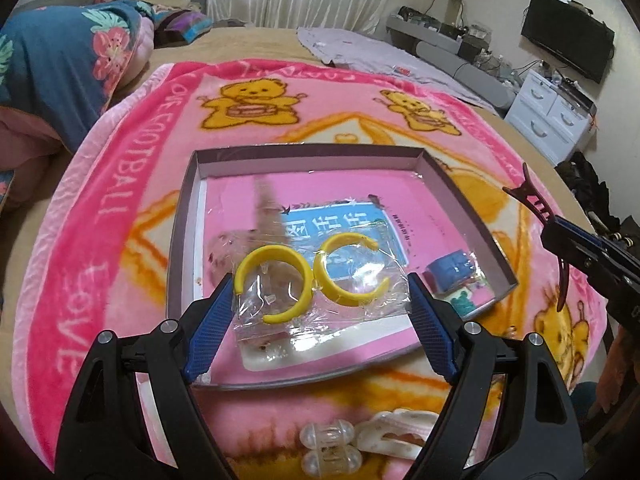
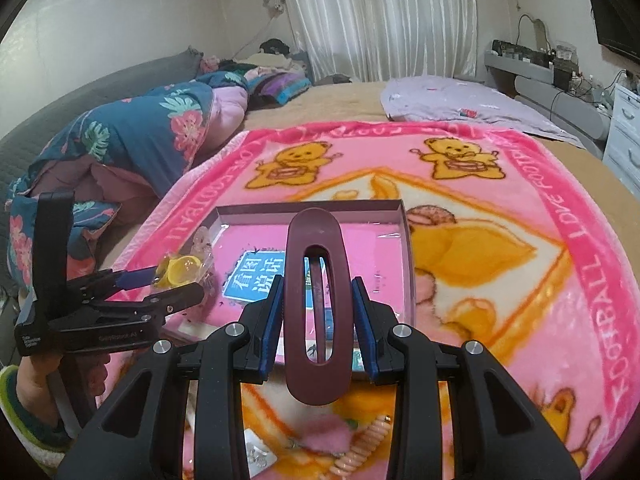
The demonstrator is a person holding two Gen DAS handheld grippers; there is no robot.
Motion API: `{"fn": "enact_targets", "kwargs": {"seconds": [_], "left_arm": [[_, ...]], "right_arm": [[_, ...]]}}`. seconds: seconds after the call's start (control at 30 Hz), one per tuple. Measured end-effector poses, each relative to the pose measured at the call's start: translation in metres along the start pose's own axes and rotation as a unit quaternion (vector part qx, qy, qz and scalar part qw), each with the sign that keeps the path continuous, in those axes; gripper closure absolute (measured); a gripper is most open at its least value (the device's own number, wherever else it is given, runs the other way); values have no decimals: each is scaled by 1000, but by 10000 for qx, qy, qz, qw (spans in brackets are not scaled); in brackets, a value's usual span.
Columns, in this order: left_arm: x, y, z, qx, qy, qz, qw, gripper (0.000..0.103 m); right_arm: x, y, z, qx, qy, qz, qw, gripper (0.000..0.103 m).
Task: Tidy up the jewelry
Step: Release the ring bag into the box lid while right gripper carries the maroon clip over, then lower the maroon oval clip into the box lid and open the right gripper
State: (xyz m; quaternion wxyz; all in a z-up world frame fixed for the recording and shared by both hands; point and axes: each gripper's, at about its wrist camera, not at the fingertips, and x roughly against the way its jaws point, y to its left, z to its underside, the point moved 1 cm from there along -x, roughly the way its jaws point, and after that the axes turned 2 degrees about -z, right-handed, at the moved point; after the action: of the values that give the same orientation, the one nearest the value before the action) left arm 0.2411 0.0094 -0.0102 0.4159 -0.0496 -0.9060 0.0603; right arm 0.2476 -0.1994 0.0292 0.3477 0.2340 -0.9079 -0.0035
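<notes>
A shallow box (image 1: 464,196) with a pink floor lies on a pink bear blanket. My left gripper (image 1: 322,296) is wide open at the box's near edge; a clear bag of yellow hoop earrings (image 1: 308,280) sits between its fingers inside the box. It is unclear if the pads touch the bag. A blue roll (image 1: 452,270) lies at the box's right side. My right gripper (image 2: 318,312) is shut on a maroon oval hair clip (image 2: 316,312), held upright over the box (image 2: 404,216). The clip also shows in the left wrist view (image 1: 536,208).
On the blanket near me lie a clear bead clip (image 1: 328,444) and a white hair claw (image 1: 396,432). A coiled peach hair tie (image 2: 362,444), a pink fluffy piece (image 2: 324,432) and a small packet (image 2: 260,456) lie below the right gripper. A quilt (image 2: 120,148) is piled left.
</notes>
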Motion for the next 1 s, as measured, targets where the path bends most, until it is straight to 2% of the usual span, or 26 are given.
{"fn": "enact_targets", "kwargs": {"seconds": [0.5, 0.8, 1.0], "left_arm": [[-30, -2, 10, -88, 260, -128, 9995, 28], [-34, -3, 11, -101, 269, -129, 9995, 27], [-35, -5, 13, -123, 295, -110, 9994, 22]], "right_arm": [[-62, -35, -8, -423, 438, 109, 9981, 71], [-76, -40, 3, -413, 559, 171, 9974, 71], [-83, -40, 6, -377, 599, 184, 9973, 71]]}}
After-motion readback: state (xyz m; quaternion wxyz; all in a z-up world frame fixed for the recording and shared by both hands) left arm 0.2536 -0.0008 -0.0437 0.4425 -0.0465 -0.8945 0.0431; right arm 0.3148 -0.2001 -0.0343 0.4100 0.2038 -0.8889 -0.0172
